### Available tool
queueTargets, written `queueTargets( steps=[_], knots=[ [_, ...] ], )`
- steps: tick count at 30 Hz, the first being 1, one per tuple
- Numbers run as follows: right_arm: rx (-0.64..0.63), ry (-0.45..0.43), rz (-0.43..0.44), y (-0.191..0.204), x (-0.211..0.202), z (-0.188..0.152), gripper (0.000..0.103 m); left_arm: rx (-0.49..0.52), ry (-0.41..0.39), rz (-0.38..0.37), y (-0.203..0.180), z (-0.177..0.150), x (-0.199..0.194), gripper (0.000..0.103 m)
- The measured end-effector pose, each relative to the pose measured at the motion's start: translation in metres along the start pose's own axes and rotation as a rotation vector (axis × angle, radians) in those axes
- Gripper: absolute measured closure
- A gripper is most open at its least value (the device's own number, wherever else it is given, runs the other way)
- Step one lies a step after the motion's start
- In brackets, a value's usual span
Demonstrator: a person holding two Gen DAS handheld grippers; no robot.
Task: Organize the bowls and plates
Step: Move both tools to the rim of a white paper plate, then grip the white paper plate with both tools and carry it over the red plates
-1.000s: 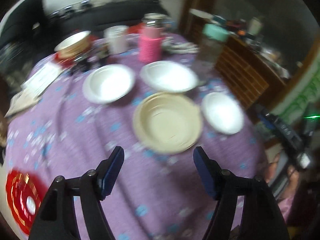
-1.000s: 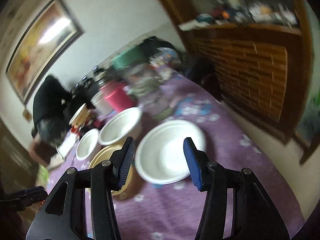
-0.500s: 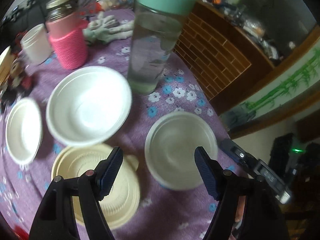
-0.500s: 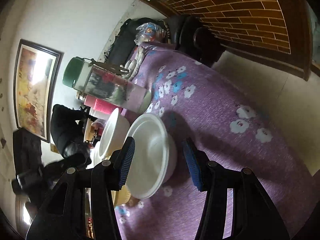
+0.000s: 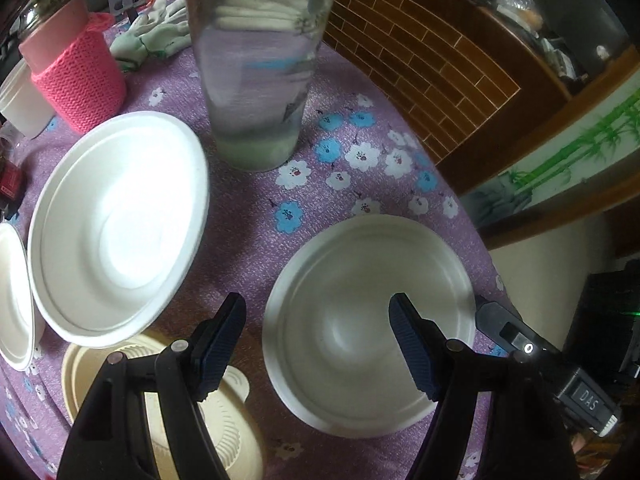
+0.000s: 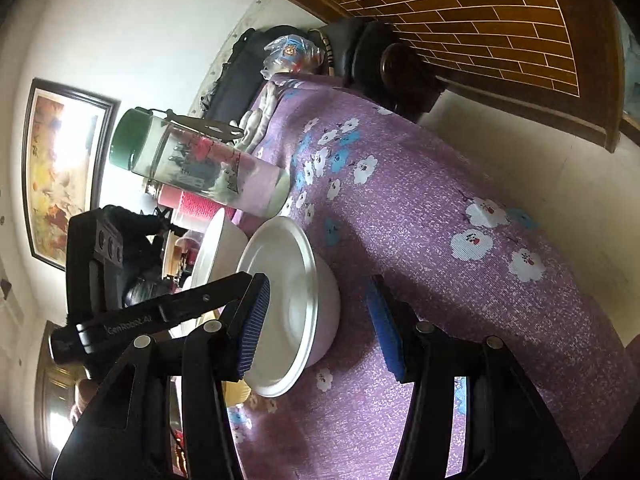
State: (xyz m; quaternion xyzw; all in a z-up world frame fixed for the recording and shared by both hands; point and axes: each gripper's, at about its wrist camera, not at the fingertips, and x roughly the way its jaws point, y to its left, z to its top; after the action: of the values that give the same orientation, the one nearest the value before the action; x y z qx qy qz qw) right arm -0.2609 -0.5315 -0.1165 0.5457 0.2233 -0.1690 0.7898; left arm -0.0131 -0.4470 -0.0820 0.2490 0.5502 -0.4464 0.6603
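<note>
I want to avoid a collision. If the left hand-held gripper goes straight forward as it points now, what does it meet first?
Probably the small white bowl: the open left hand-held gripper straddles its near-left rim. The water bottle stands farther behind, though depth is uncertain.

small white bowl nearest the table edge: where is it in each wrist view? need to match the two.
Left wrist: small white bowl lower centre-right, between the open left gripper fingers.
Right wrist: seen edge-on, centre-left, between the open right gripper fingers.
Shared landmark: clear water bottle behind it.
</note>
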Motion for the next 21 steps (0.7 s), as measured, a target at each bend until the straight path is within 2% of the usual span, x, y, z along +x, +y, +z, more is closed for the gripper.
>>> queueTargets(
  steps=[7, 10, 13, 15, 19, 21],
  knots=[
    [0.001, 0.023, -0.041, 0.000, 0.007, -0.003, 0.052, 0.013, 0.007, 0.039, -0.005, -0.004, 0.016, 0.029],
    [0.011, 0.008, -0.043, -0.001, 0.008, -0.003, 0.052, 0.014, 0.008, 0.059, -0.006, -0.004, 0.022, 0.030],
    [0.002, -0.008, -0.050, 0.001, 0.008, -0.004, 0.052, 0.020, 0.001, 0.062, -0.007, -0.006, 0.024, 0.042],
    [-0.003, -0.022, -0.046, 0.002, 0.008, -0.004, 0.052, 0.023, -0.008, 0.061, -0.007, -0.007, 0.022, 0.054],
    [-0.009, -0.032, -0.019, 0.001, 0.008, -0.004, 0.054, 0.041, -0.040, 0.091, -0.007, -0.008, 0.016, 0.066],
    [-0.008, -0.031, -0.003, 0.000, 0.009, -0.004, 0.055, 0.042, -0.054, 0.096, -0.007, -0.007, 0.014, 0.076]
  ],
)
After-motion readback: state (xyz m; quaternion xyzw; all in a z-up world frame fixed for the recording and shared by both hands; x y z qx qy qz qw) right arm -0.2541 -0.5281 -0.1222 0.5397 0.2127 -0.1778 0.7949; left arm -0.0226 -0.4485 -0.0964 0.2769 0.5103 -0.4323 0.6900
